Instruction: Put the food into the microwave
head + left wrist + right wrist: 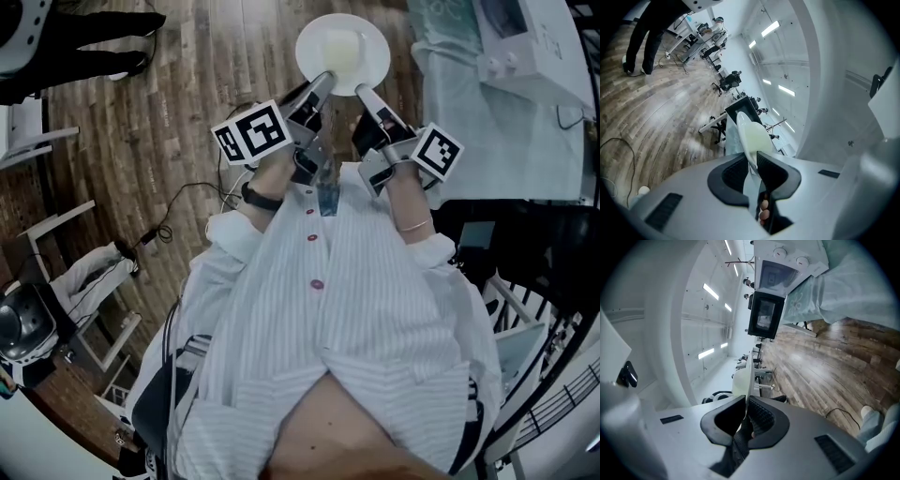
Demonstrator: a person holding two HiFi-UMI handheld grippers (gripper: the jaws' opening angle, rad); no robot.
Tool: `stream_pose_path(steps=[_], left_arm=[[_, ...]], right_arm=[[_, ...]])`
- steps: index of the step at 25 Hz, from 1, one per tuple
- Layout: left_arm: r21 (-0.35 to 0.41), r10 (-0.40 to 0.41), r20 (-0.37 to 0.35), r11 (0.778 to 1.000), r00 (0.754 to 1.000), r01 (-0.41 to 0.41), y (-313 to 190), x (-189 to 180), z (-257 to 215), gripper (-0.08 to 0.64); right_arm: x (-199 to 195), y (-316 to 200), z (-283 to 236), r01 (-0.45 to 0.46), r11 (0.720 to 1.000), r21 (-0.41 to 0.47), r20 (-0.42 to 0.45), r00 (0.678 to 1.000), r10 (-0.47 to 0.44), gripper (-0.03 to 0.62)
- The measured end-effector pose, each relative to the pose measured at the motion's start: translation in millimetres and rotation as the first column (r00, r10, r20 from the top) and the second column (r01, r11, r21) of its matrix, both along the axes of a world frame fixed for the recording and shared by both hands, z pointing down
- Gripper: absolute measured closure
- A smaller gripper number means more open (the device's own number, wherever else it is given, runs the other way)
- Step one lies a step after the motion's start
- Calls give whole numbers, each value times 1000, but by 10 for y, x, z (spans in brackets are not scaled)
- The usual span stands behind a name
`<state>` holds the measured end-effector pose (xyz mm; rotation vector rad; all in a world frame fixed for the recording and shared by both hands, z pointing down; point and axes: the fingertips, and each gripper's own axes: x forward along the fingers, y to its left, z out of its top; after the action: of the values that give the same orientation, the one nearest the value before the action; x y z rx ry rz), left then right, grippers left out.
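- Plate (314, 36), white, round: held off the ground over the wooden floor (159, 122), out in front of the person's striped shirt (366, 309), gripped at its near rim by both grippers; seen edge-on in both gripper views (743, 123) (748, 369)
- Food (341, 52): pale, yellowish-white mass lying at the plate's centre; also seen as a pale patch on the plate's face in the left gripper view (757, 137)
- Left gripper (327, 79): jaws narrowed onto the plate's rim, the thin edge pinched between the two dark pads (752, 164); marker cube (251, 133) behind it
- Right gripper (360, 91): jaws almost together, clamped on the plate's rim just beside the left gripper's hold (746, 411); marker cube (437, 150) behind it
- Microwave (530, 37): white body with two round knobs, standing on a table draped in pale cloth (469, 122), up and to the right of the plate and apart from it; in the right gripper view (785, 263) a dark glazed panel (764, 315) sits just beside the body, whether this is its door cannot be told
- Cable (178, 202): thin, dark, trailing across the floor left of the person
- Second person (84, 37): dark trousers and shoes, standing at the far left, well apart from the plate
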<state>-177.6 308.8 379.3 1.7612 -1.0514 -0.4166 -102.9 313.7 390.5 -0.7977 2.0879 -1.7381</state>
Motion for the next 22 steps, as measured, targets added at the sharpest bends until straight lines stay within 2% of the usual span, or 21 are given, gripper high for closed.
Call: stream_pose_path(steps=[7,14,22], left_arm=[[-3,16,4,1000,1000,-16,-29,-228,68,500],[-56,7,2,998,1000,-7,-123,-295,293,497],[-58,-22,4,998,1000,22,-611,-419,332,497]], right_arm=[[-230,-20,75,-22,1000,-14,6,1000,22,552],[-295,-119,296,-8,998,-69,-2,1000,8,552],[-421,-642,339,24,997,-75,1,1000,-24,552]])
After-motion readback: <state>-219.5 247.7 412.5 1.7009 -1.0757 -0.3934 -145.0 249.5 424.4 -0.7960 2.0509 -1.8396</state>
